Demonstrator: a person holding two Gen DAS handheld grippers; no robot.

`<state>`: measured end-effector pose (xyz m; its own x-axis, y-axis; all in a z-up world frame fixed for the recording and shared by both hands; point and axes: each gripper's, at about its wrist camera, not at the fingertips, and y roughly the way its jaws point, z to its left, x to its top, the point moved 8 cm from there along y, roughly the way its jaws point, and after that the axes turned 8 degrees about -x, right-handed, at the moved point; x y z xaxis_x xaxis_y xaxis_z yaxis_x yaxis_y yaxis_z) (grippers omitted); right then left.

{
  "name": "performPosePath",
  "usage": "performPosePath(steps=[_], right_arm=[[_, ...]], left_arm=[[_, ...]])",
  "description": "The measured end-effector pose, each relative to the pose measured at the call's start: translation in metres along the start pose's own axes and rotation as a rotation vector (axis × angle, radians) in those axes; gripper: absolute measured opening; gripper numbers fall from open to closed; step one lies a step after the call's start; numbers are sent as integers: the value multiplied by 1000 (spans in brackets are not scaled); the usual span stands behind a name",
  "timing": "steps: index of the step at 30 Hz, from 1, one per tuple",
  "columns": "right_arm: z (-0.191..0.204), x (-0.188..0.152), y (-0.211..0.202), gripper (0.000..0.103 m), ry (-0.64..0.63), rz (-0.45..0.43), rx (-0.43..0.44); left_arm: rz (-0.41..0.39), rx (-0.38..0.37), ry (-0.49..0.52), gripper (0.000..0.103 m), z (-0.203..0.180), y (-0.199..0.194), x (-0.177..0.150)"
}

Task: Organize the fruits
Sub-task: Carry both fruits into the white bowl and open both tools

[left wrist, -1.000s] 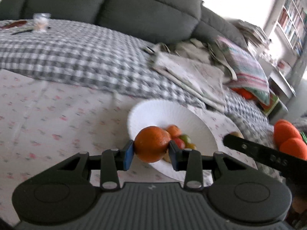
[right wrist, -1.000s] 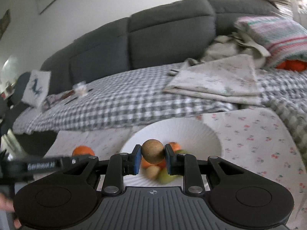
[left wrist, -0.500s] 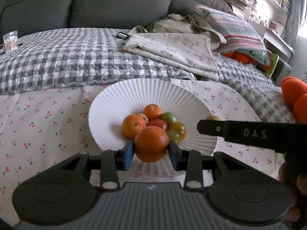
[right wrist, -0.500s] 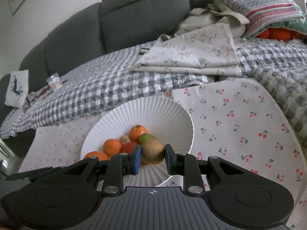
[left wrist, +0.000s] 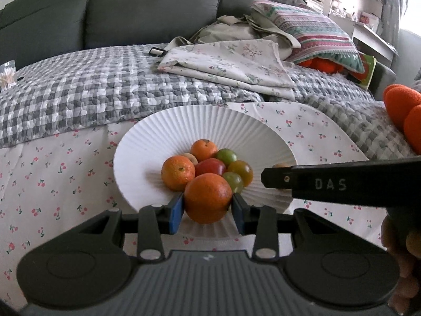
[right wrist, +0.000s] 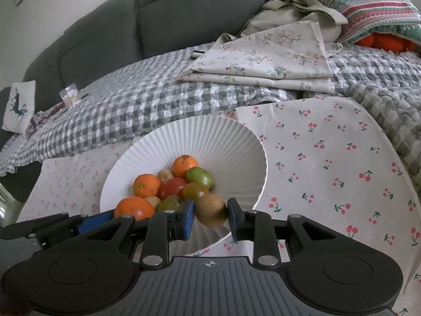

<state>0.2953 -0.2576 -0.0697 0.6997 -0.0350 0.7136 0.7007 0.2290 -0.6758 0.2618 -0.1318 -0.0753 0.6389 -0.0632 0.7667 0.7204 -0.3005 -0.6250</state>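
While the left tool (left wrist: 208, 209) clamps a big orange (left wrist: 208, 197) between its blue pads, that fruit hangs right over the near rim of the white ribbed bowl (left wrist: 163, 129). And over on the other side, the right tool (right wrist: 210, 217) is squeezed onto a brown kiwi (right wrist: 211, 210), held just inside the bowl's near edge! From the right wrist view the left tool's blue pad shows at the lower left, with its orange peeking up behind it. Look into the bowl: two smaller oranges, a red fruit (right wrist: 172, 187), a green one (right wrist: 200, 177) and some yellow-green pieces, all bunched together in the middle and touching. The bowl sits on a cherry-print cloth (right wrist: 329, 158) spread over the surface. Beyond that, a grey checked blanket (left wrist: 79, 89), a folded floral sheet (left wrist: 231, 63) lying on it, a striped pillow (left wrist: 305, 29) to the right, and a dark grey sofa back (left wrist: 147, 5) behind everything.
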Motion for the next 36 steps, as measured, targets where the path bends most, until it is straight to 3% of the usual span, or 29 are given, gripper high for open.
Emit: performPosePath(steps=[5,9,15,23,36], right_arm=[[0,-1,2,29,-7,3,-14],[-2,2,0,29,3,-5,-16],[-5,4,-3,29,18,-13,-22],[-12,12,-12,29,58,-31,-23],[-4,9,-38,29,67,-53,-2]], left_arm=[[0,2,6,39,0,1,0],[-20,18,3,47,2,-3,3],[-54,20,-45,50,13,-15,10],[-100,30,-155,48,38,-31,18],[-128,34,-205,48,42,-59,12]])
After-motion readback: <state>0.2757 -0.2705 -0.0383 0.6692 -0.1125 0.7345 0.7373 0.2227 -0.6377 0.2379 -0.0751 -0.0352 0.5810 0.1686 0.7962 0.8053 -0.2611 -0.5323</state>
